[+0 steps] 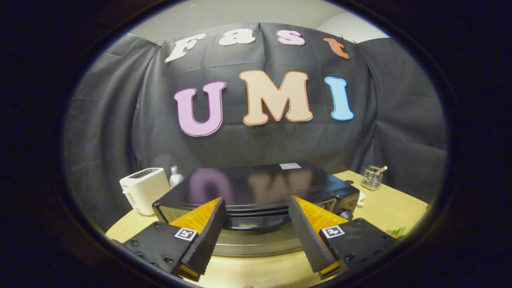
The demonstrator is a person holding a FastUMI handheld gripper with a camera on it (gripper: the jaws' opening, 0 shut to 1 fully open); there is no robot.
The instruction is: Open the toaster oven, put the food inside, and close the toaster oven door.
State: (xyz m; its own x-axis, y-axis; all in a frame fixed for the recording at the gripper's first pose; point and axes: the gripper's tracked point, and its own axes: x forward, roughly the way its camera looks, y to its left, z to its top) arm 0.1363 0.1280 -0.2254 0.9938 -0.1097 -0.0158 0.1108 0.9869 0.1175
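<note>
I see the desk carrying a black toaster oven dead ahead, door shut, its front handle just beyond my hand-held gripper, whose fingers stand wide apart and hold nothing. Far left sits a white toaster beside a small bottle; far right, a wire caddy.

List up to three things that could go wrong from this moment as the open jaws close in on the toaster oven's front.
1. The gripper is spread wide, just short of the toaster oven; the jaws may miss the door handle.
2. A hard pull could slide the oven along the table.
3. A swing sideways might hit the white toaster.
</note>
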